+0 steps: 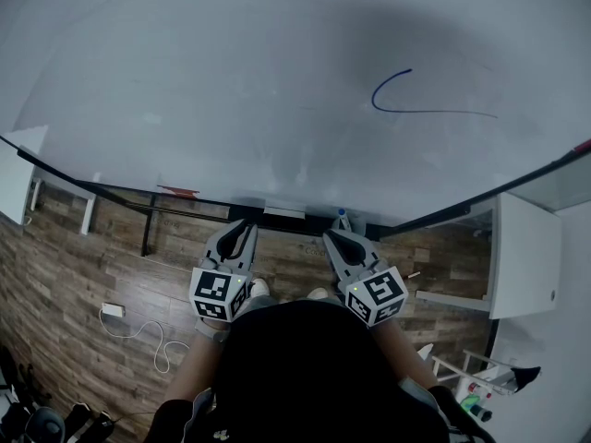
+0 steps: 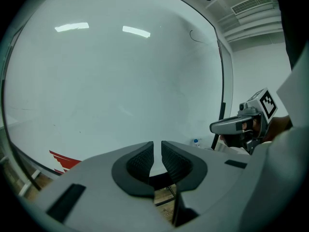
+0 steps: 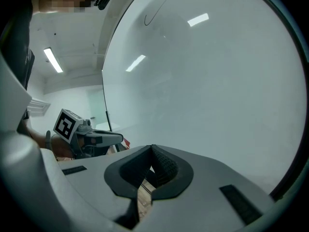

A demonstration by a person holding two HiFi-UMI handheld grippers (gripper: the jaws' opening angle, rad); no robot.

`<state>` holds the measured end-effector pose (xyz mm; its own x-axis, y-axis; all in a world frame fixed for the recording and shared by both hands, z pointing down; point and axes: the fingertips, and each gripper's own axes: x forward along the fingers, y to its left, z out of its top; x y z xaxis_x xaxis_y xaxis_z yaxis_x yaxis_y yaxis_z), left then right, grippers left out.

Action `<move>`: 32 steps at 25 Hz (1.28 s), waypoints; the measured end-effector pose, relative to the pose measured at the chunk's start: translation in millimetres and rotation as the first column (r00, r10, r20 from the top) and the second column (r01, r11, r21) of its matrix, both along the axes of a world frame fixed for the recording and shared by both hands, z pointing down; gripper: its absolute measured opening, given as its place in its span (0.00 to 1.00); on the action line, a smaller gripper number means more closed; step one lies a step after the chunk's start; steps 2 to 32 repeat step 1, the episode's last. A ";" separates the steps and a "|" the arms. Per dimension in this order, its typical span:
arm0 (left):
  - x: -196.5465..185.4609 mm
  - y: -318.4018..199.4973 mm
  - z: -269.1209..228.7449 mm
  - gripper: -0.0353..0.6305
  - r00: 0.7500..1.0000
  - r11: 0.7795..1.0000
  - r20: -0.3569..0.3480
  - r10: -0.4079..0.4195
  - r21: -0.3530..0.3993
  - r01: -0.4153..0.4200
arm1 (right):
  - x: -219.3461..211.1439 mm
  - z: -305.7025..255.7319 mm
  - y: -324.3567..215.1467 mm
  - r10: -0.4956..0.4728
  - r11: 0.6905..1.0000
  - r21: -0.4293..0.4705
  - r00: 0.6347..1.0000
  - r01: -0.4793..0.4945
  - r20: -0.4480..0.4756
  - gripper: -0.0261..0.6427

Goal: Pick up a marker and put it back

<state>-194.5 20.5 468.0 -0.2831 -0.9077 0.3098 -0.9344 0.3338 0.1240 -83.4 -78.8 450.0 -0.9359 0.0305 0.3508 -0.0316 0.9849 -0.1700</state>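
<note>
A large whiteboard (image 1: 231,81) fills the head view, with a blue curved line (image 1: 416,109) drawn at its upper right. On the ledge under the board, a small blue-capped marker (image 1: 342,215) stands just beyond my right gripper (image 1: 330,236). The same marker (image 2: 195,142) shows small and far off in the left gripper view. My left gripper (image 1: 246,224) is held level beside the right one, both short of the ledge. The left gripper (image 2: 157,146) has a narrow gap between its pads and nothing in it. The right gripper (image 3: 151,151) has its tips together and holds nothing.
A grey eraser block (image 1: 284,212) lies on the ledge between the grippers. A red mark (image 1: 177,191) sits at the board's lower left edge. Below is a wood floor with a white cable and adapter (image 1: 113,310). A white cabinet (image 1: 522,257) stands at right.
</note>
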 end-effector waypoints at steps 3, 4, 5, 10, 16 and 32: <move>-0.2 1.2 -0.3 0.15 1.000 1.000 0.000 -0.001 0.000 0.001 | -0.3 -0.4 1.3 0.000 1.000 0.001 1.000 0.000 0.001 0.08; -0.2 1.2 -0.3 0.15 1.000 1.000 0.000 -0.001 0.000 0.001 | -0.3 -0.4 1.3 0.000 1.000 0.001 1.000 0.000 0.001 0.08; -0.2 1.2 -0.3 0.15 1.000 1.000 0.000 -0.001 0.000 0.001 | -0.3 -0.4 1.3 0.000 1.000 0.001 1.000 0.000 0.001 0.08; -0.2 1.2 -0.3 0.15 1.000 1.000 0.000 -0.001 0.000 0.001 | -0.3 -0.4 1.3 0.000 1.000 0.001 1.000 0.000 0.001 0.08; -0.2 1.2 -0.3 0.15 1.000 1.000 0.000 -0.001 0.000 0.001 | -0.3 -0.4 1.3 0.000 1.000 0.001 1.000 0.000 0.001 0.08; -0.2 1.2 -0.3 0.15 1.000 1.000 0.000 -0.001 0.000 0.001 | -0.3 -0.4 1.3 0.000 1.000 0.001 1.000 0.000 0.001 0.08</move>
